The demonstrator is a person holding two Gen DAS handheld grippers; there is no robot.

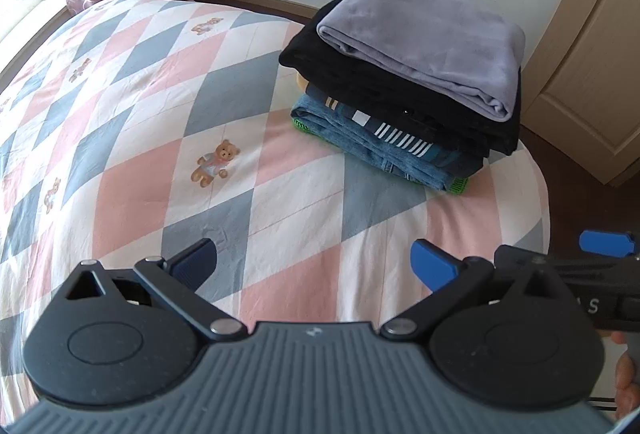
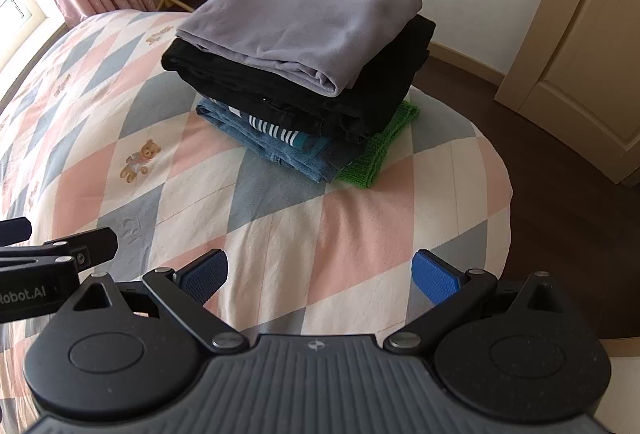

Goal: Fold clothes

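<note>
Both grippers, left (image 1: pixel 314 262) and right (image 2: pixel 320 274), hover over the bed (image 1: pixel 132 138) with jaws spread wide, holding nothing. The stack (image 2: pixel 296 74) sits near the bed's far corner: plush grey fleece (image 2: pixel 304 14) on top, black garment (image 2: pixel 360 90), striped piece (image 2: pixel 276 130), stiff jeans (image 2: pixel 296 158), green knit (image 2: pixel 372 158). Soft and floppy, likely heavy together; I'd grip folded edges or lift from below.
</note>
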